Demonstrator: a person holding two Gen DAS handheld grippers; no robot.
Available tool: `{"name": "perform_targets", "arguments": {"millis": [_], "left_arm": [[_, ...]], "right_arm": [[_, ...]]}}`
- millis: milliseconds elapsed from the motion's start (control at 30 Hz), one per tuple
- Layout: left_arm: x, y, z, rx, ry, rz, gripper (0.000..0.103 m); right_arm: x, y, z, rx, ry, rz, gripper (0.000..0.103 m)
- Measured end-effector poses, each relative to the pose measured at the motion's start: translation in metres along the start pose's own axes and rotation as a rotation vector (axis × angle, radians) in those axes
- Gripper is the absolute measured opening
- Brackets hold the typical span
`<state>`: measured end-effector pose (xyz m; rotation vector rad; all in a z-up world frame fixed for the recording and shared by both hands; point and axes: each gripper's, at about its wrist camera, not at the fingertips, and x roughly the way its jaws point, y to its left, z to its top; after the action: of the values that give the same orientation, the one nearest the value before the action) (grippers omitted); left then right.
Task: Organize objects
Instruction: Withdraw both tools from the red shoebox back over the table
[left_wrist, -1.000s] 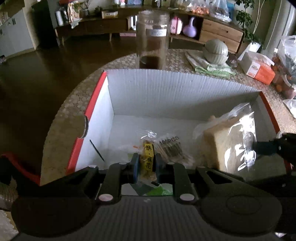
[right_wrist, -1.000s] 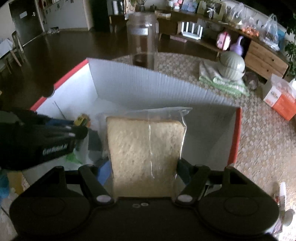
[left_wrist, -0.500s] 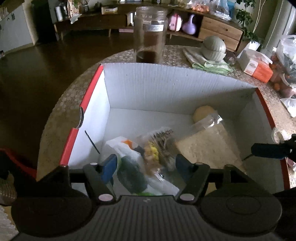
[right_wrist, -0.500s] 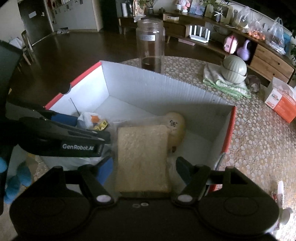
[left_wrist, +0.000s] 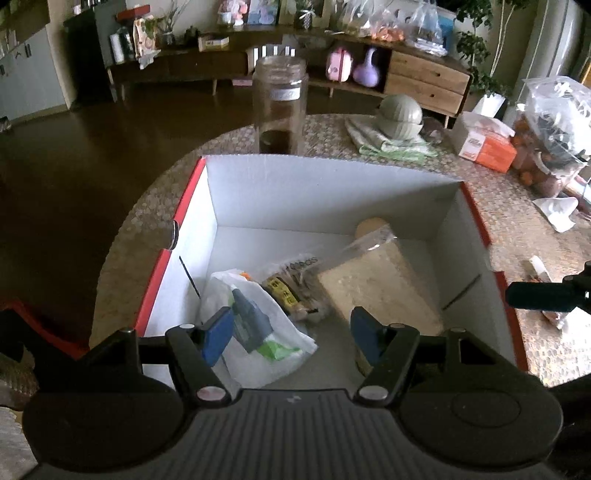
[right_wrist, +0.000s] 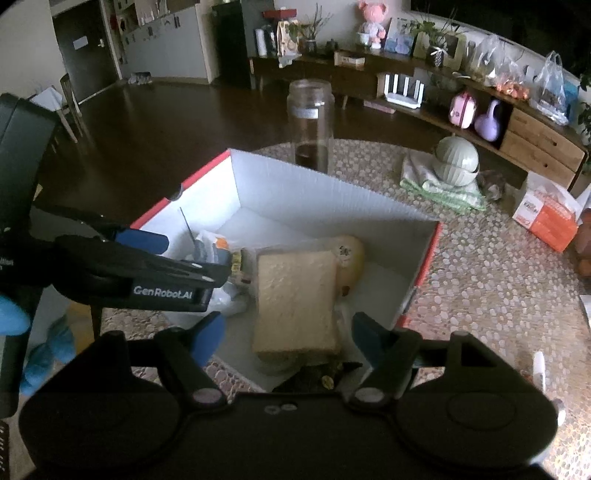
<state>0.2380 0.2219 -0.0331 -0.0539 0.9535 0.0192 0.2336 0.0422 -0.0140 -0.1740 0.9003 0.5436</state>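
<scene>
Bread in box; round fruit clear only from right view. Both grippers spread, empty; bread at twelve o'clock of right one.

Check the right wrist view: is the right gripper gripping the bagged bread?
No. The right gripper is open, and the bagged bread lies flat in the box between its spread fingers, touched by neither.
</scene>
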Motion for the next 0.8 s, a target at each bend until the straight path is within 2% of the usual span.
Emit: {"name": "perform_targets", "arguments": {"millis": [367,800], "left_arm": [[-0.047,-0.025,-0.022,0.028,-0.045,-0.037,0.069],[-0.077,-0.068,-0.05,0.061,-0.08,-0.088,0.085]], "right_arm": [[-0.05,-0.011,-0.022,0.013,-0.062,0.012,0.076],[-0.093,-0.042,-0.062,0.04,-0.096,0.008,0.079]]}}
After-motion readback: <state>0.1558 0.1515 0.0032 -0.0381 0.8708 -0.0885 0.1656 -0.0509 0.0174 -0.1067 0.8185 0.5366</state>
